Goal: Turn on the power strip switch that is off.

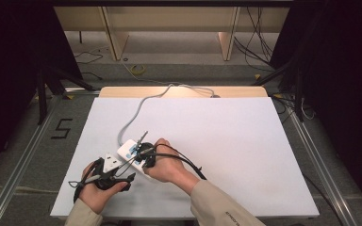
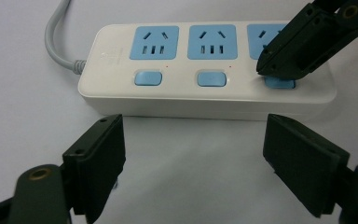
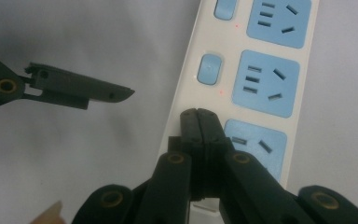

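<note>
A white power strip [image 1: 131,151] with three blue sockets and blue switches lies at the near left of the white table; its grey cable [image 1: 134,115] runs off toward the far edge. In the left gripper view the power strip [image 2: 205,93] lies crosswise just beyond my left gripper [image 2: 196,161], which is open with nothing between its jaws. My right gripper [image 2: 279,70] is shut, its tip down on the third switch [image 2: 279,85] at the strip's cable-free end. In the right gripper view my right gripper [image 3: 198,117] rests on the power strip [image 3: 261,79].
The white table top [image 1: 226,141] stretches wide to the right and far side. The person's two hands hold the left gripper [image 1: 125,170] and the right gripper [image 1: 147,162] close together. Dark stands and floor cables surround the table.
</note>
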{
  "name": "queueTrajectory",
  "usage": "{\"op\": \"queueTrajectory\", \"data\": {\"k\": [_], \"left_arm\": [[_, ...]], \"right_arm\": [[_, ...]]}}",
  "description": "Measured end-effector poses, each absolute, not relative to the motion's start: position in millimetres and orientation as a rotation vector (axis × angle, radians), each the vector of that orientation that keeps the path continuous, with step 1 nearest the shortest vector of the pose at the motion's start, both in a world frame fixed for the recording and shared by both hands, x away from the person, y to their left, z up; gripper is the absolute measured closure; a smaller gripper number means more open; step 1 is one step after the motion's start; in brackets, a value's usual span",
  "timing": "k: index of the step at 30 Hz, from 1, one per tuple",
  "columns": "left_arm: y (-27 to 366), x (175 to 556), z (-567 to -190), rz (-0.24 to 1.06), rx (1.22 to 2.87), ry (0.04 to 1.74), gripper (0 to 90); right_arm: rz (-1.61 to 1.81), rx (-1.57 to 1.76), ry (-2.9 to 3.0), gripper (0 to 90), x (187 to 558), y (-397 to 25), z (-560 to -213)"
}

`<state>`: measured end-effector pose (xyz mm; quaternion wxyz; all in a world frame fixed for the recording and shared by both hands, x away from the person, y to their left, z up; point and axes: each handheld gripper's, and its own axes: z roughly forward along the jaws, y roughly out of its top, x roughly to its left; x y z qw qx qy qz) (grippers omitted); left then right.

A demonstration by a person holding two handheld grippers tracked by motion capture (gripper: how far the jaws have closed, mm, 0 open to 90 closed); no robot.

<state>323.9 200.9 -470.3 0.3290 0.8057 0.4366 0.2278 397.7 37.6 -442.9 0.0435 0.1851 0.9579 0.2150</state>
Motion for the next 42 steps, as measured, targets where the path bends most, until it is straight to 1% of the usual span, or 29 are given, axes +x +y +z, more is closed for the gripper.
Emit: {"op": "queueTrajectory", "data": {"k": [15, 31, 42], "left_arm": [[201.8, 324.4, -471.2, 0.59, 2.111, 1.144, 20.5], [201.2, 324.6, -472.4, 0.587, 2.113, 1.149, 20.5], [201.6, 324.5, -472.8, 0.584, 2.111, 1.155, 20.5]], "right_arm": [[0.748, 0.559, 2.935, 90.0, 400.8, 30.6, -442.5], [0.857, 0.632, 2.886, 90.0, 406.9, 5.2, -430.7], [0.902, 0.657, 2.855, 86.1, 406.5, -19.9, -423.7]]}}
